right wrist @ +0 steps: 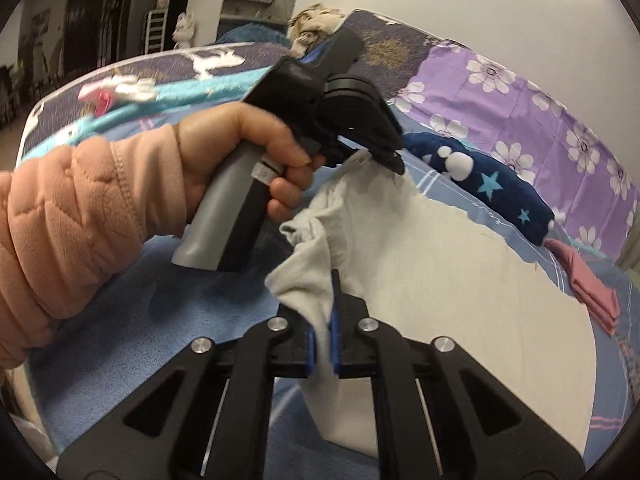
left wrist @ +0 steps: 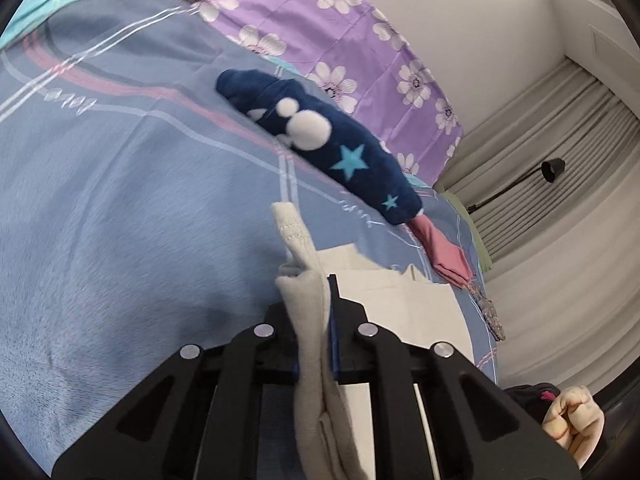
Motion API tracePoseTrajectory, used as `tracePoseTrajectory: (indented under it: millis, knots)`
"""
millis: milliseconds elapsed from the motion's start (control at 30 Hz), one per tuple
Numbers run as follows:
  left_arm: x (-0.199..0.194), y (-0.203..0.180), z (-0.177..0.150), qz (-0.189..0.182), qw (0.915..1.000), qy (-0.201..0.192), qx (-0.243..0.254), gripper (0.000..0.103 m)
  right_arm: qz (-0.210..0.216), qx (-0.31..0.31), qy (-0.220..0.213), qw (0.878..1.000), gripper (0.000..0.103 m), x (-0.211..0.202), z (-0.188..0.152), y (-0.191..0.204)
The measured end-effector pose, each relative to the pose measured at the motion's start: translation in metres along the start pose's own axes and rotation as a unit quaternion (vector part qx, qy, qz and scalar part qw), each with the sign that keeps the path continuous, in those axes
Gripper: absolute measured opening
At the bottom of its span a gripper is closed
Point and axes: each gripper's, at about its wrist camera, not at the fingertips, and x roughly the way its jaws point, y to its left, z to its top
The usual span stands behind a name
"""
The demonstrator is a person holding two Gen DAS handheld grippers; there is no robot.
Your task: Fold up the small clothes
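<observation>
Both claws are on the same pale grey garment (right wrist: 440, 272), which lies spread across the blue blanket (left wrist: 120, 200). The left gripper (left wrist: 320, 300) has its jaws narrowed right down onto a bunched fold of it; a stitched hem stands up just past the tips and the cloth trails back between the jaws toward the camera. From the right wrist view, that left gripper (right wrist: 384, 156) hangs over the garment's far corner, pinching it up off the blanket, a hand (right wrist: 240, 160) in a peach quilted sleeve (right wrist: 80, 220) wrapped round the grey handle.

The right gripper (right wrist: 324, 304) is clamped tight too, blue pads pressing a crumpled near corner of the garment, the cloth bulging up just beyond the tips. Between the two pinched corners the edge sags; the rest lies flat on the blanket to the right.

Beyond the garment rests a navy fleece piece with stars (left wrist: 320, 136), rolled long, and just beside that a folded pink cloth (left wrist: 444, 256). Behind them, against the wall, runs a purple flowered sheet (left wrist: 360, 40).

No containers show in either view.
</observation>
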Motion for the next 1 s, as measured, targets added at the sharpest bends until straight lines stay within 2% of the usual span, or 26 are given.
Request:
tracePoseTrajectory:
  millis: [200,433,533,733,1000]
  knots:
    - [0.006,-0.049,0.010,0.002,0.9996,-0.002,0.028,0.009,0.022,0.093,-0.006,0.995,0.005,-0.024,-0.005,-0.058]
    - [0.033,-0.120,0.013,0.025,0.9960,0.005,0.086,0.009,0.037,0.190,-0.023,0.981,0.005,-0.052,-0.032,-0.128]
    - [0.055,-0.151,0.009,0.029,0.9942,0.014,0.103,0.009,0.052,0.236,-0.029,0.970,0.005,-0.063,-0.051,-0.162]
    - [0.107,-0.207,-0.008,0.030,0.9898,0.039,0.133,0.008,0.055,0.303,-0.041,0.951,0.005,-0.084,-0.094,-0.220]
    - [0.194,-0.271,-0.043,0.041,0.9767,0.096,0.188,0.008,0.065,0.396,-0.031,0.915,0.005,-0.097,-0.160,-0.285]
